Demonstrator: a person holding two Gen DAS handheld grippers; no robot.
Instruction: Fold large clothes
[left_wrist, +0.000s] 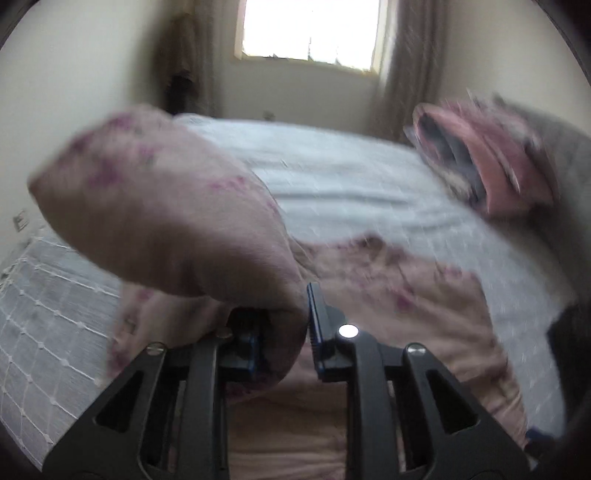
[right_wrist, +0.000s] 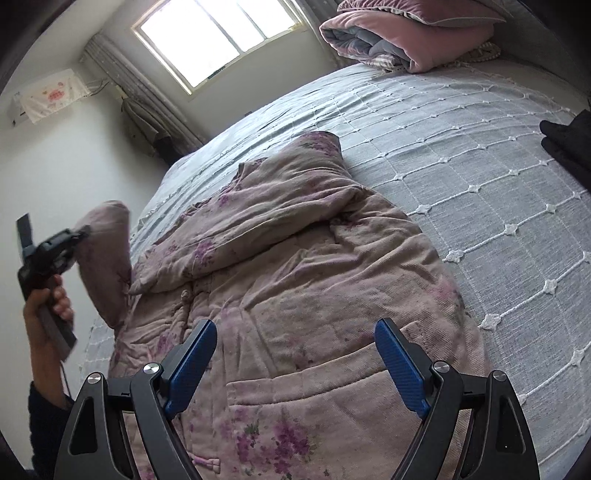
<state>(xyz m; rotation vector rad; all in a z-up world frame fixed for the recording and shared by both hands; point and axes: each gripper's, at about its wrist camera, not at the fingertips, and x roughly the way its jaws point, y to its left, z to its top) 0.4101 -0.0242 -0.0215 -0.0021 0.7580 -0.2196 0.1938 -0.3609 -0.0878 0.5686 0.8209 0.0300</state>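
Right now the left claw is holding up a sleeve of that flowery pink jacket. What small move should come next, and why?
Probably carry the sleeve inward and lay it across the jacket's front. The left gripper is clamped on the sleeve, raised off the bed, while the other sleeve already lies folded over the chest. The right gripper hangs open above the hem, holding nothing.

Padded jacket (right_wrist: 295, 266) — dusty pink, purple flower print; bedspread (right_wrist: 461, 155) — pale grey-blue, white knotted grid; folded quilt (right_wrist: 399, 33) — pink and grey.
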